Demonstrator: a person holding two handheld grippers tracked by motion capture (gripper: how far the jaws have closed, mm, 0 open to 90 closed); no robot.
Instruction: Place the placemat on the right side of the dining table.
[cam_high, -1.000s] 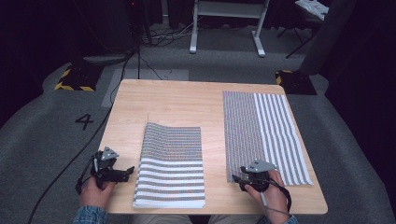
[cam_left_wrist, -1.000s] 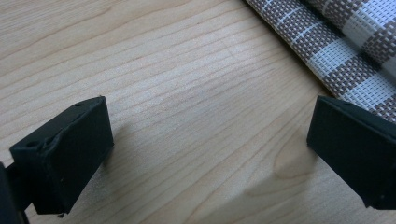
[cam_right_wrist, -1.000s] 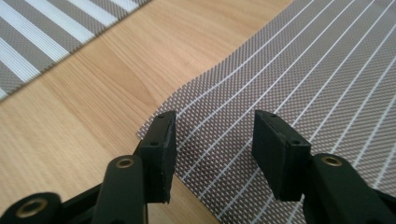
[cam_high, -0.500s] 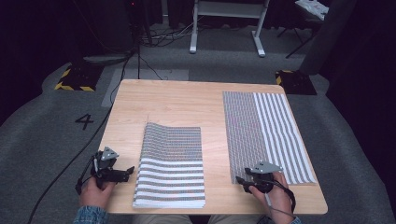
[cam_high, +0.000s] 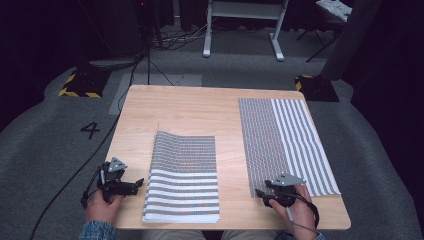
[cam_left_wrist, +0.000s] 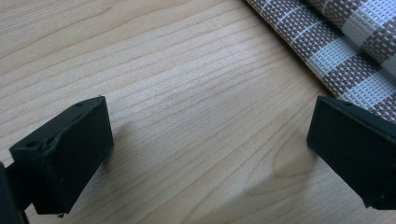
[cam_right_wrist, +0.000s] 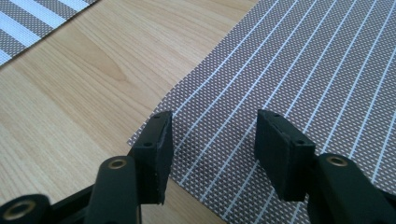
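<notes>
Right tongs (cam_right_wrist: 212, 154) gaping over flat placemat (cam_right_wrist: 299, 84) corner, nothing gripped

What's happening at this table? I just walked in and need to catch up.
A person works with two handheld grippers on striped placemats. The right gripper hovers with open fingers over the near left corner of the flat placemat, nothing pinched yet. The left gripper sits open on the table beside the folded placemat stack, not touching it.

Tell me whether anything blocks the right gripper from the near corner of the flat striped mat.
Nothing visible does. The right gripper hangs open over the mat corner, bare weave between its jaws.
</notes>
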